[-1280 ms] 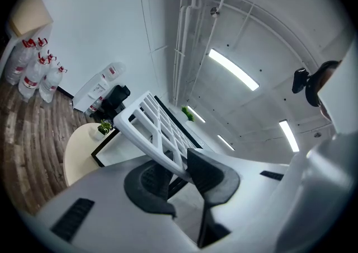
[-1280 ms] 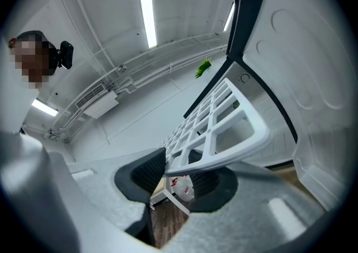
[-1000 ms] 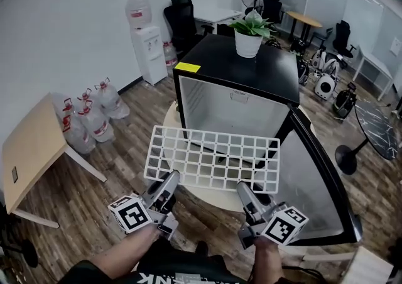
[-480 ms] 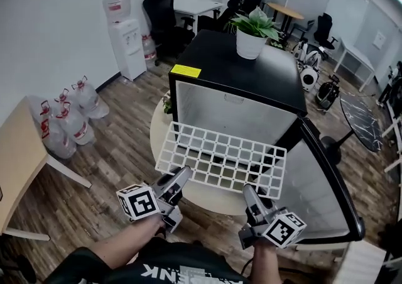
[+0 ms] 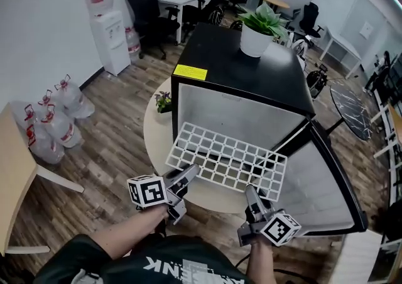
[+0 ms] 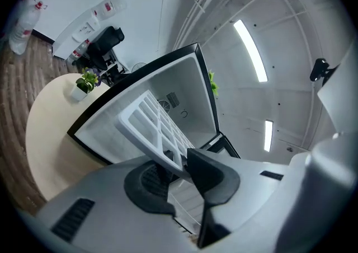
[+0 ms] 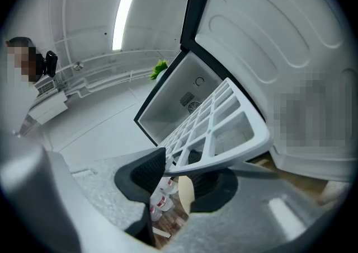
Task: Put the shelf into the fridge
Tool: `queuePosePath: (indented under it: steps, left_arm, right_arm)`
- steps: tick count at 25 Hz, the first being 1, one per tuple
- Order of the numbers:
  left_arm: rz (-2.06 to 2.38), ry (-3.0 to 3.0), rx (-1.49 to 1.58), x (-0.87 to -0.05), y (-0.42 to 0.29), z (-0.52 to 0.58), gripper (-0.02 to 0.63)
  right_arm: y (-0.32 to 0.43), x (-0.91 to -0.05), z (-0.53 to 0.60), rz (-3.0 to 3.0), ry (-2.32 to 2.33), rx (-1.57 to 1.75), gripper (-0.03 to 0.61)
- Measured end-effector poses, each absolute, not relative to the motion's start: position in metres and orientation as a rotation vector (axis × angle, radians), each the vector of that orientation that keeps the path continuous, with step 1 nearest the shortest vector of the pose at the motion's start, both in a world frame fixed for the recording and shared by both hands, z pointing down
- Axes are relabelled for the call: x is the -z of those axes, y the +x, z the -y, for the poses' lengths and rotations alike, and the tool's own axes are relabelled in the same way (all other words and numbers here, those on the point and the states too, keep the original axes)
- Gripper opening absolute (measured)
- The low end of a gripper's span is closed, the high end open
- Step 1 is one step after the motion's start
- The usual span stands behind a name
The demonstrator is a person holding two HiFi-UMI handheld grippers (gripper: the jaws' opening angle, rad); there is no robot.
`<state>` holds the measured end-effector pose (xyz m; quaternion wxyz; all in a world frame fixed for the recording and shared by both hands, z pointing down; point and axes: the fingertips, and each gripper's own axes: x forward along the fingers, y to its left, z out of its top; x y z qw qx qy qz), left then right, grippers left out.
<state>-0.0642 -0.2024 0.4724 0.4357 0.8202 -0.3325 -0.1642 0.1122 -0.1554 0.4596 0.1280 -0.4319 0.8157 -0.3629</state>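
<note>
Left gripper and right gripper are both clamped on the near edge of the white shelf, 1 per corner. It's tilted, far edge at the open fridge front.

- We see only a crescent of the round worktop, at nine o'clock from the fridge. The fridge and the shelf cover the rest.
- At the head view's nine o'clock, the picture's edge cuts off a wooden table.
- The yellow label carries print too small for us to read.
</note>
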Motion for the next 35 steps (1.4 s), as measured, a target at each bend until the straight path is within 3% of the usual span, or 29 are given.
queuePosePath:
  steps: [20, 35]
  left_arm:
    - [0.668, 1.993, 0.324, -0.515, -0.083, 0.24, 0.078]
    - [0.709, 2.004, 0.288, -0.52, -0.076, 0.245, 0.074]
  right_arm:
    - [0.088, -0.493, 0.182, -2.283, -1.419, 1.092, 0.12]
    - [0.092, -0.505, 0.205, -2.143, -1.176, 1.288, 0.12]
